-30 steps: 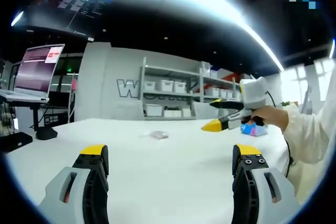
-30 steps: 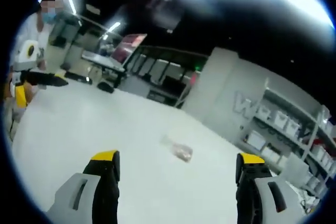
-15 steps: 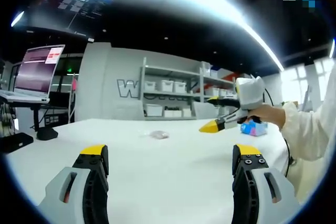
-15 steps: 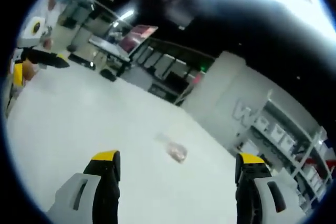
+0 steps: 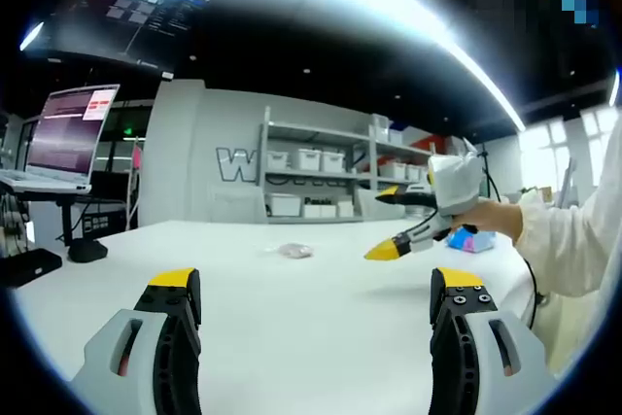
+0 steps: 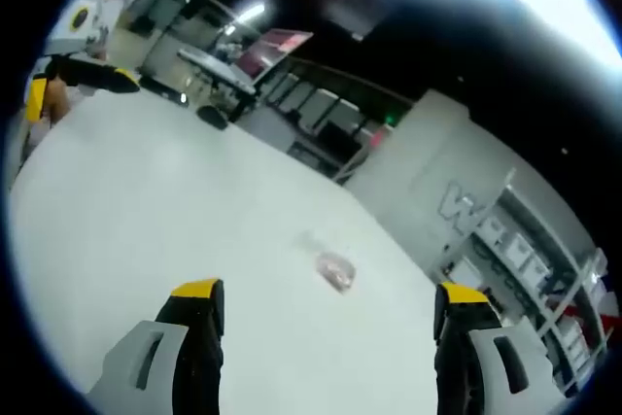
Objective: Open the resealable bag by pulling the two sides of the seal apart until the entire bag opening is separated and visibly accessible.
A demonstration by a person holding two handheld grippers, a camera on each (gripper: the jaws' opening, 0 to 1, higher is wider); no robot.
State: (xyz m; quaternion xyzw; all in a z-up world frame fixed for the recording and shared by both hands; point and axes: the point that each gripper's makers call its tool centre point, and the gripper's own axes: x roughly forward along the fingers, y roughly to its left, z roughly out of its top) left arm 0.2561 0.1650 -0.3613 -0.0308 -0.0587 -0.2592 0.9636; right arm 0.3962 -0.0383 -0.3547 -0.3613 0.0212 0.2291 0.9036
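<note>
A small clear resealable bag (image 5: 293, 251) with something pinkish inside lies flat on the white table (image 5: 292, 318), far ahead of both grippers. My left gripper (image 5: 316, 289) is open and holds nothing; its yellow-tipped jaws stand wide apart, well short of the bag. Seen from the right gripper view, the bag (image 6: 333, 270) lies ahead between the jaws of my right gripper (image 6: 326, 293), which is open and above the table. That right gripper (image 5: 387, 252) also comes into the left gripper view from the right, held by a hand in a white sleeve.
A laptop on a stand (image 5: 66, 133) sits at the table's left edge. A blue box (image 5: 468, 239) lies near the right edge. Shelves with white bins (image 5: 321, 182) stand behind the table. The left gripper (image 6: 73, 80) appears at far left in the right gripper view.
In the left gripper view the right gripper has moved left and lower, toward the bag. The right gripper view has rolled and swung. The bag lies where it was.
</note>
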